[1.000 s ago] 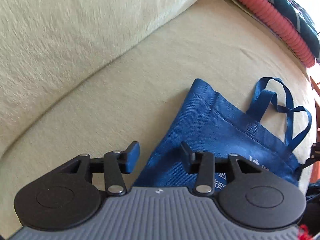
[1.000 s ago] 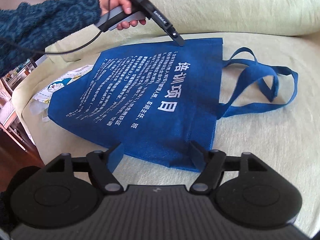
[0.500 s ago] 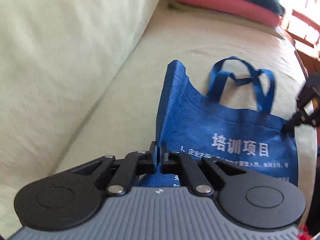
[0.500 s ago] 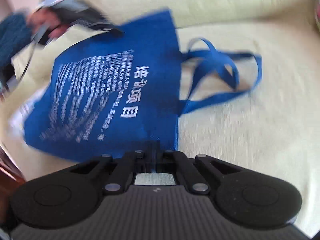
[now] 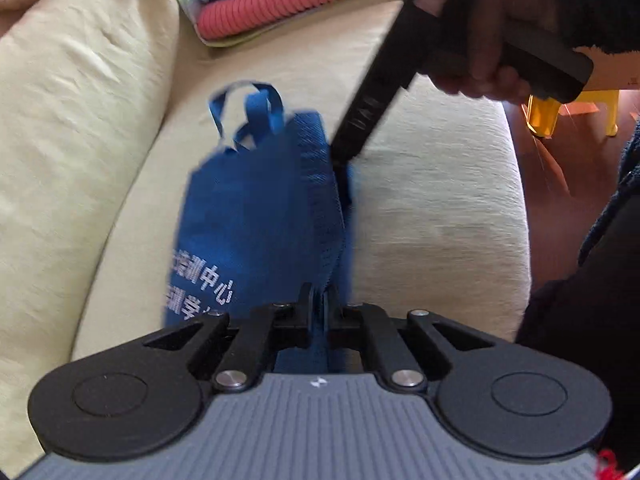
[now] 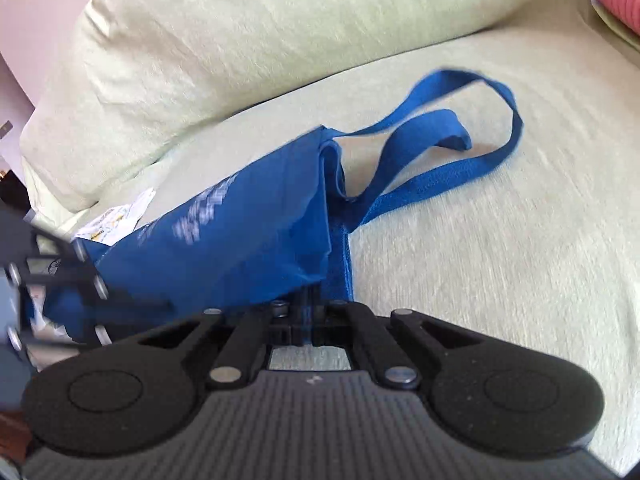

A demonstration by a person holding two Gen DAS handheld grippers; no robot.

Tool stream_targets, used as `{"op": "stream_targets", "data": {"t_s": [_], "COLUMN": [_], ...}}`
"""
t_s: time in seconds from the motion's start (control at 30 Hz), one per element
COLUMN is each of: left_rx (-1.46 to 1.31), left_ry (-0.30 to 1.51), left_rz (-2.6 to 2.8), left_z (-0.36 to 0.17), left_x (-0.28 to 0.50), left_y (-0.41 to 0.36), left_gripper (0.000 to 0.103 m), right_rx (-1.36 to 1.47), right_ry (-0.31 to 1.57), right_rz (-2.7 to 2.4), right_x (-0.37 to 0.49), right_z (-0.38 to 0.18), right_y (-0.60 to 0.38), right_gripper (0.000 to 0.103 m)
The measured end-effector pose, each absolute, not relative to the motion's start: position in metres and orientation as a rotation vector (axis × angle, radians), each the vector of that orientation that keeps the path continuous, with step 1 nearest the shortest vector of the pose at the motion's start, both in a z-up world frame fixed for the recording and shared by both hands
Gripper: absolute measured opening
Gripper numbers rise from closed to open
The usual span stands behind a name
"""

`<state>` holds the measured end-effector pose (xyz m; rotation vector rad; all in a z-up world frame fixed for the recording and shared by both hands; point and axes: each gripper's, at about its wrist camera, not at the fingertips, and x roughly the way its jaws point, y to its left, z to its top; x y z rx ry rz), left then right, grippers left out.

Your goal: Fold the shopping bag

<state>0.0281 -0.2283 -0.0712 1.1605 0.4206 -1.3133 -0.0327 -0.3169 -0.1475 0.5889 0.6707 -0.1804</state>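
Shopping bag (image 5: 256,216) on the sofa seat (image 5: 432,216), doubled over on itself, with the backrest cushion (image 5: 72,128) to its left in the left wrist view. Handles (image 6: 460,152) on the seat at the bag's far end. Folded textiles (image 5: 280,0) stacked beyond the handles, at the far end of the seat. Left gripper (image 5: 319,312) at the bag's near edge, right gripper (image 5: 340,160) at its far right edge. Paper (image 6: 116,216) under the bag's left end in the right wrist view.
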Motion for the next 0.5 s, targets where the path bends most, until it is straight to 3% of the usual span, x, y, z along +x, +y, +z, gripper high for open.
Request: {"op": "stream_targets", "data": {"t_s": [0.33,0.5], "left_rx": [1.213,1.429], "left_ry": [0.388,0.302], "left_rz": [-1.221,-1.191], "left_z": [-0.071,-0.086], "left_x": [0.026,0.015], "left_y": [-0.247,-0.251], "left_gripper": [0.002,0.002], "right_rx": [0.527,0.506], "right_ry": [0.69,0.693], "right_rz": [-0.208,-0.203], "right_x": [-0.065,-0.064], "right_z": [-0.144,-0.143], "right_y": [-0.314,-0.311], "right_gripper": [0.001,0.001]}}
